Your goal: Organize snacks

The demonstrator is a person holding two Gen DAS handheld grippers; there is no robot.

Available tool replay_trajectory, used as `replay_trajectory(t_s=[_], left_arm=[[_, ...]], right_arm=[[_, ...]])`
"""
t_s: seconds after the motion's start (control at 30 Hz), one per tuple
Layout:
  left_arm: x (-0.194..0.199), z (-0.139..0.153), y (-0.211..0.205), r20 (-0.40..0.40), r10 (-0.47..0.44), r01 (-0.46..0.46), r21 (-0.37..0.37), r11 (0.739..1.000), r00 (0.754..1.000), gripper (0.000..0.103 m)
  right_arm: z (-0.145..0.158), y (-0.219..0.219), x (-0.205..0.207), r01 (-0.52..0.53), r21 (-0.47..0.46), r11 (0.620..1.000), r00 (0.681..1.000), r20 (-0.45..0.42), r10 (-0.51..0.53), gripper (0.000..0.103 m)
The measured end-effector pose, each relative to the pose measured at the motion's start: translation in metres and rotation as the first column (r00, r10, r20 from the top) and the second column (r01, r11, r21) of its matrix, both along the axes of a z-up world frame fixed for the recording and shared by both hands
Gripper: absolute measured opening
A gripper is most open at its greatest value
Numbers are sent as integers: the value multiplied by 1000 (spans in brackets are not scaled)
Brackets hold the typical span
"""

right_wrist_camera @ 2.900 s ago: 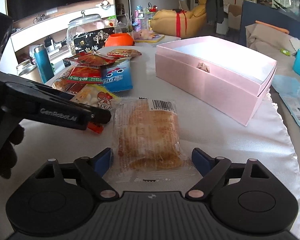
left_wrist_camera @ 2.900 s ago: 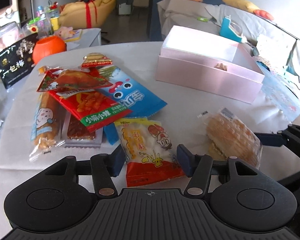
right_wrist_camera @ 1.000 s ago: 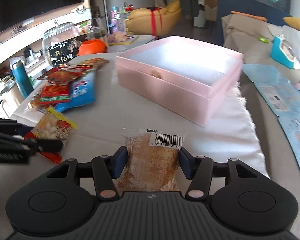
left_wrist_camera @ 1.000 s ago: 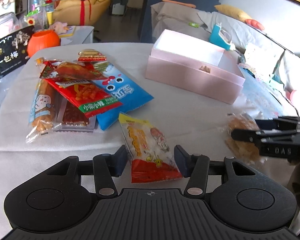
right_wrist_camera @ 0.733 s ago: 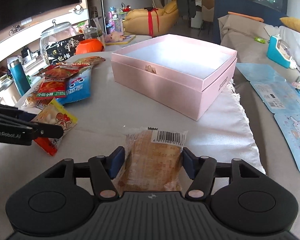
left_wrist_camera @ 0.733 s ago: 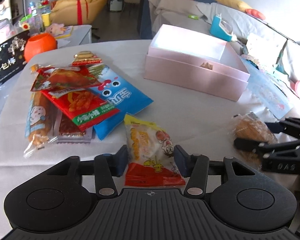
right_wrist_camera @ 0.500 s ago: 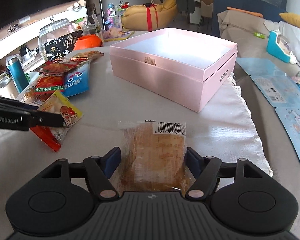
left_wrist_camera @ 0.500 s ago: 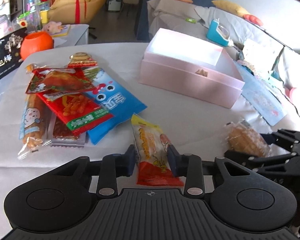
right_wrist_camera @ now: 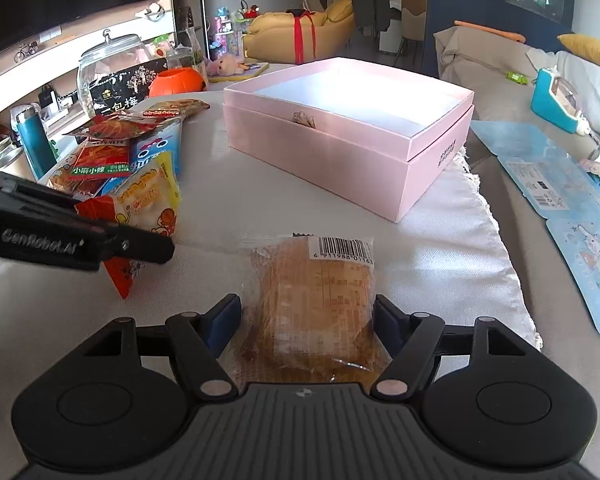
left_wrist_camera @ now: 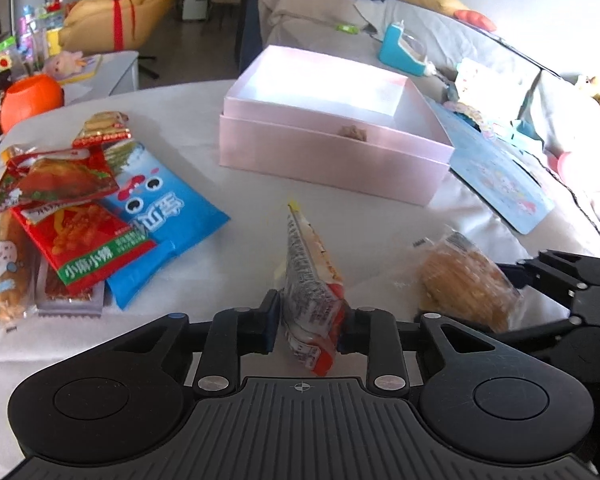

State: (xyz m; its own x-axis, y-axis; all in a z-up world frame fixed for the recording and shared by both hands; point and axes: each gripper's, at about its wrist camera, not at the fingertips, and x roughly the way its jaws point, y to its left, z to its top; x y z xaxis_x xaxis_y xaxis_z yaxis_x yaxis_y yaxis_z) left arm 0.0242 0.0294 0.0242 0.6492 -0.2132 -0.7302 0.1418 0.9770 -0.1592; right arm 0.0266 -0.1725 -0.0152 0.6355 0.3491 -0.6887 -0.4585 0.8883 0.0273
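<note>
With the pink box (left_wrist_camera: 332, 160) seemingly empty and a snack pile (left_wrist_camera: 80, 220) left beside it, a yellow-red packet (left_wrist_camera: 310, 280) is being clamped by the closing left gripper (left_wrist_camera: 308, 322), while a bread pack (right_wrist_camera: 312, 296) is held in the right gripper (right_wrist_camera: 306, 320).

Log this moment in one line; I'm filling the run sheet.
left hand-held gripper: closing on yellow snack packet, tilted on edge | right hand-held gripper: around bread pack | pink box: open
</note>
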Motion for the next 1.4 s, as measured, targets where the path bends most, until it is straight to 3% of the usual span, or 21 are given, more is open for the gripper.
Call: replay_trajectory(t_s=[0.17, 0.27, 0.4, 0.6, 0.7, 0.8, 0.87, 0.93, 0.97, 1.07, 1.17, 1.23, 1.4], left_arm=[[6, -7, -1, 19, 14, -15, 25, 1000, 1000, 25], [3, -5, 2, 49, 23, -23, 0, 1000, 999, 22], [-7, 6, 4, 83, 12, -10, -29, 1000, 997, 22], [-4, 30, 11, 131, 0, 14, -108, 994, 991, 21], [23, 62, 13, 196, -19, 45, -128, 991, 980, 21], [73, 103, 16, 294, -41, 103, -197, 975, 955, 23], [119, 114, 20, 255, -42, 107, -245, 964, 966, 25], [156, 106, 24, 172, -37, 85, -275, 958, 984, 27], [166, 99, 27, 151, -23, 64, -274, 959, 988, 27], [163, 83, 37, 158, 2, 37, -244, 969, 987, 27], [153, 64, 49, 181, 46, -13, -183, 983, 982, 27], [154, 48, 53, 145, 77, -57, -140, 989, 986, 27], [150, 27, 55, 85, 70, -55, -165, 985, 994, 30]], right_arm=[[-1, 2, -2, 4, -5, 1000, 1000, 12, -3, 72], [-1, 1, -3, 8, 0, 1000, 1000, 13, -8, 71], [4, -1, -9, -6, -3, 1000, 999, 35, 6, 55], [21, -4, -6, -31, 51, 998, 999, 44, 29, 52], [45, -4, 7, -39, 82, 996, 995, 91, 31, 52], [82, 0, 36, -18, 101, 995, 981, 193, -2, 52], [103, 5, 62, 17, 102, 995, 966, 256, -43, 54], [114, 12, 93, 33, 70, 997, 962, 267, -51, 73], [114, 14, 103, 51, 53, 997, 964, 259, -63, 77], [106, 14, 112, 100, 28, 995, 967, 231, -103, 77], [86, 16, 95, 28, 41, 999, 980, 197, -36, 77], [70, 26, 87, 4, 8, 1000, 983, 183, -6, 77], [48, 57, 66, -90, -32, 995, 983, 159, 94, 77]])
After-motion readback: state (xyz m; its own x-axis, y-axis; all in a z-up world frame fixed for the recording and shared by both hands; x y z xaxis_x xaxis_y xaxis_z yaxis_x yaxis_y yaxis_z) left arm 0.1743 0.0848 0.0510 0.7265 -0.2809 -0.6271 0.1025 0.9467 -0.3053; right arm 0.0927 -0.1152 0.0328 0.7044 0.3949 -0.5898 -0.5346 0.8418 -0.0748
